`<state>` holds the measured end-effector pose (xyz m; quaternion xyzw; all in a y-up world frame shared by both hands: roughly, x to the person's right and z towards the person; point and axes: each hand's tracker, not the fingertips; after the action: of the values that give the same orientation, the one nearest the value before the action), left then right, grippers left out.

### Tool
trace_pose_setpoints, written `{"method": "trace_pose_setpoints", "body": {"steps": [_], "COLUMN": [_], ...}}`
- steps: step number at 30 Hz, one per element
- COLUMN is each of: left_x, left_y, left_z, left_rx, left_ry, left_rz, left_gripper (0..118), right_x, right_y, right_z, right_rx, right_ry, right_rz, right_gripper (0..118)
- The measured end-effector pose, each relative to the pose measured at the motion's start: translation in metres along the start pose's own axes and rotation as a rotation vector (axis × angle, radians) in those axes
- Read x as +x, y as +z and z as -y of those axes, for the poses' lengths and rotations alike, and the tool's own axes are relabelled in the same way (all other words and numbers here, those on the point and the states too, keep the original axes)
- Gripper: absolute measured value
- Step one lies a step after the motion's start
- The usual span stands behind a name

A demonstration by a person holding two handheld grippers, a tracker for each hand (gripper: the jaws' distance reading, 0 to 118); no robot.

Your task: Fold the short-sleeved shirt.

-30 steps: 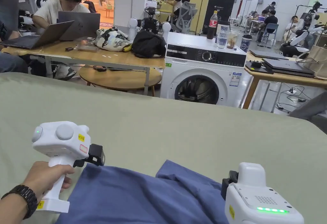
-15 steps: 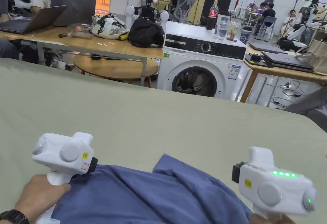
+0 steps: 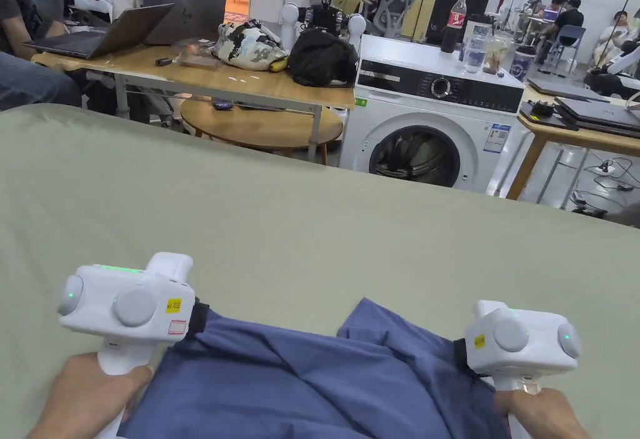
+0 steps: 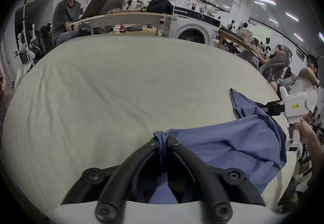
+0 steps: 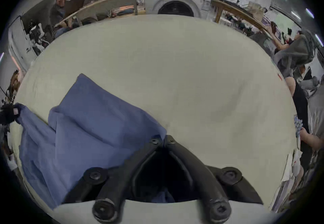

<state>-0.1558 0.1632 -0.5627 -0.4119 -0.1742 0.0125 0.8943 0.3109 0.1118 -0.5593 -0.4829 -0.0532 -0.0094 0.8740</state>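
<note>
Compared with one second ago, the right gripper (image 3: 461, 354) has turned. Its body then lay flat at the lower right corner of the head view with its green lights facing up; now it stands upright on its handle, side discs showing, with the right hand (image 3: 540, 412) visible beneath it. Its black jaws, earlier just clear of the blue shirt (image 3: 300, 384), now press closed on the shirt's right edge. The left gripper (image 3: 201, 318) sits slightly lower in the frame, and its jaws have closed on the shirt's upper left corner. The cloth between the two grippers now looks more spread and drawn out.
</note>
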Motion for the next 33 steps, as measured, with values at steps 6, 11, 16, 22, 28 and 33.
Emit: {"method": "trace_pose_setpoints", "body": {"steps": [6, 11, 16, 22, 28, 33], "left_x": [0.001, -0.007, -0.011, -0.007, 0.003, 0.004], "left_y": [0.02, 0.063, 0.12, 0.173, 0.203, 0.213], "left_z": [-0.008, -0.033, -0.066, -0.119, -0.177, -0.229], "left_rx": [0.059, 0.157, 0.247, 0.336, 0.375, 0.404], "left_ry": [0.005, 0.008, 0.027, 0.0, -0.035, -0.045], "left_rz": [0.004, -0.028, -0.065, -0.082, -0.116, -0.144], "left_gripper": [1, 1, 1, 1, 1, 1], "right_x": [0.031, 0.062, 0.075, 0.067, 0.068, 0.062], "right_y": [0.05, 0.128, 0.197, 0.26, 0.293, 0.318], "right_z": [0.002, 0.001, 0.001, -0.014, -0.061, -0.103], "right_rx": [0.174, 0.374, 0.489, 0.577, 0.66, 0.72], "right_ry": [-0.09, -0.107, -0.125, -0.114, -0.123, -0.103], "right_rz": [0.008, 0.105, 0.146, 0.128, 0.145, 0.174], "right_gripper": [0, 0, 0, 0, 0, 0]}}
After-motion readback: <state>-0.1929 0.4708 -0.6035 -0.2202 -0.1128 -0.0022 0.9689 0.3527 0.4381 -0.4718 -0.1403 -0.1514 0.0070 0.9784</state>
